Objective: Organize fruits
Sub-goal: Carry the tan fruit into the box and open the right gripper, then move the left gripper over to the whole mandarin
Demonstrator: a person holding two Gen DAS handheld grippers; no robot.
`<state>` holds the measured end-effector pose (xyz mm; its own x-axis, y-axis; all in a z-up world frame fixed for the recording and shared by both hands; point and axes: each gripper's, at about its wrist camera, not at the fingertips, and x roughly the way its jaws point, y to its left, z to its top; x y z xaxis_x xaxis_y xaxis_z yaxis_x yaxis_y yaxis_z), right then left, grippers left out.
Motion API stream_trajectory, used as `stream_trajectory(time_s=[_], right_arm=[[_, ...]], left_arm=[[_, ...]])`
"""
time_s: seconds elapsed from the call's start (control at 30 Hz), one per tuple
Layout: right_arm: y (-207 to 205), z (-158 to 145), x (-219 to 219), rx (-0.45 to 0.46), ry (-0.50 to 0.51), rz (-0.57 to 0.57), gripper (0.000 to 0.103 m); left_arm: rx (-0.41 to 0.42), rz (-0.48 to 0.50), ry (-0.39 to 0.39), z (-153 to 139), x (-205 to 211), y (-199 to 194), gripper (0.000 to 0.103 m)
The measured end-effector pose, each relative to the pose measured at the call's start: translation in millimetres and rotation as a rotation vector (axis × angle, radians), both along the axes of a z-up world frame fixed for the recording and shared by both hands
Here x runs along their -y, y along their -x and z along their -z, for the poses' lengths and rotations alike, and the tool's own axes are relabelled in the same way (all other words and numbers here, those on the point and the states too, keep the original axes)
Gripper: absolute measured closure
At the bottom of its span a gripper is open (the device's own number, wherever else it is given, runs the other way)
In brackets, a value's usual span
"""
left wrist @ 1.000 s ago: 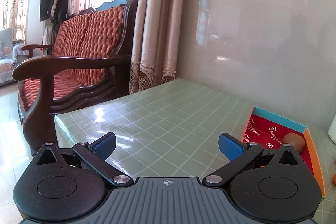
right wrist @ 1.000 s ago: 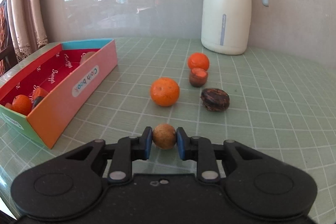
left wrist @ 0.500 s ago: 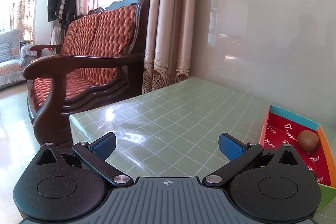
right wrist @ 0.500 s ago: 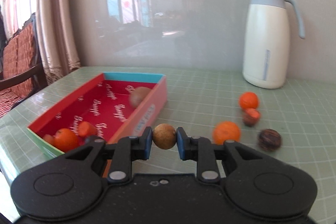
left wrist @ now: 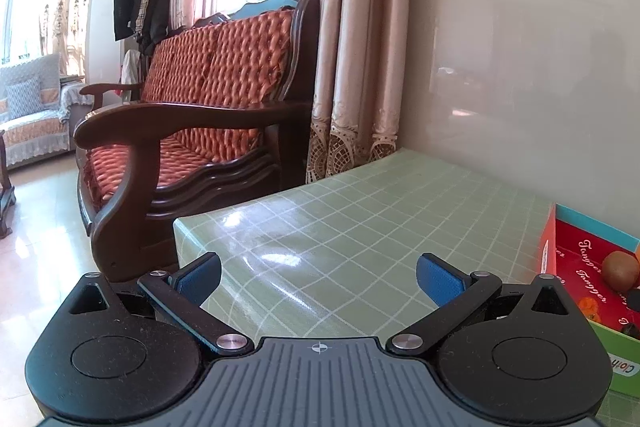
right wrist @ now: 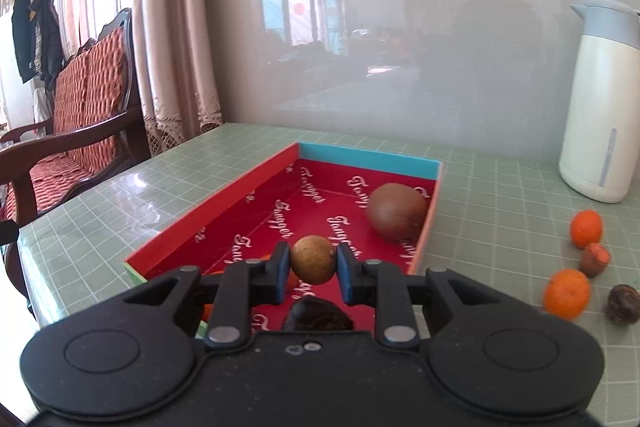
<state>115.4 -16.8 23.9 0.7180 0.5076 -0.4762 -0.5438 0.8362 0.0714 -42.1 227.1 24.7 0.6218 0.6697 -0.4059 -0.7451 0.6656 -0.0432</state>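
Since the earlier frame, my right tool (right wrist: 313, 264) had swung left from the loose fruit on the green checked counter (right wrist: 500, 203) to a spot above the near part of the red-lined box (right wrist: 224, 205), its pads clamped on a small round tan fruit, probably a longan (right wrist: 312, 264). Inside the box a brown kiwi (right wrist: 396, 211) lay near the far right corner, and a dark fruit (right wrist: 318, 313) sat at the near end, just under the tool; bits of orange fruit showed beside the left finger, too hidden for me to name. On the counter to the right of the box I saw two oranges, the far orange (right wrist: 586, 229) and the near orange (right wrist: 567, 293), with a small brown fruit topped in red (right wrist: 595, 259) between them and a dark wrinkled fruit (right wrist: 623, 304) beside the near one. A white thermos jug (right wrist: 598, 115) stood at the far right by the wall.

My left tool (left wrist: 318, 281) had drifted left too; it hung over the counter's left part with its blue pads wide apart and nothing between them, the box at the right edge of its view.
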Motion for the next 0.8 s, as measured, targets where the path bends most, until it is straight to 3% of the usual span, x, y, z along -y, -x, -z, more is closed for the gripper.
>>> stream_trajectory(time_s=[0.23,0.5,0.8], right_arm=[[-1,6,-10,-0.027,0.027,-0.017,0.076],[-1,-4,7,-0.006,-0.030,0.029,0.069],[-2,-15,46,0.042,-0.068,0.154,0.042]], left_arm=[[0.000,-0.008,0.008,1,-4,0,0.000],[-0.004,0.016,0.003,0,3,-4,0.000],[-0.008,0.076,-0.002,-2,25,-16,0.000]])
